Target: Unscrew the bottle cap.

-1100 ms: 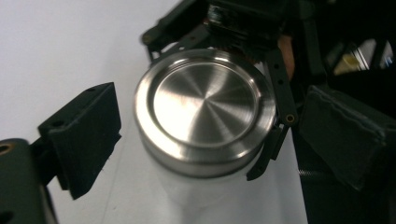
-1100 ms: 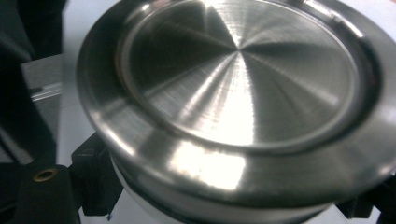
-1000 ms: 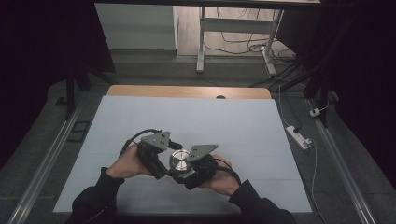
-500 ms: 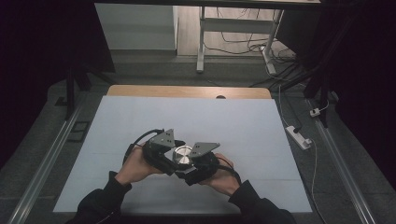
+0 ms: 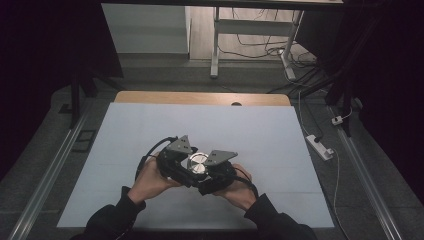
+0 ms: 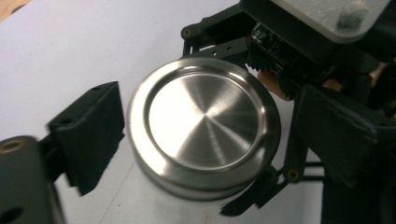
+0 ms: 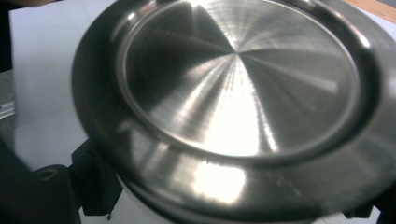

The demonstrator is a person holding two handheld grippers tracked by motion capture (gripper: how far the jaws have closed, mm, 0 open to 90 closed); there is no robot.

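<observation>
steel lid (image 6: 204, 126) on a white container, brushed and dished, near the table's (image 5: 125, 125) front edge: we judge it stiff, slick, best gripped on its rim. our left gripper (image 6: 187, 135) straddles it, open; right gripper (image 5: 212, 175) looks clamped below it, though we cannot tell.

Round brushed-steel lid (image 7: 243, 93) seen from close above, with a raised outer rim, a recessed flat centre and radial brush marks catching bright glare. One black jaw of the right gripper stands at lower left, just beside the rim. White counter (image 7: 46, 60) lies behind, at left.
</observation>
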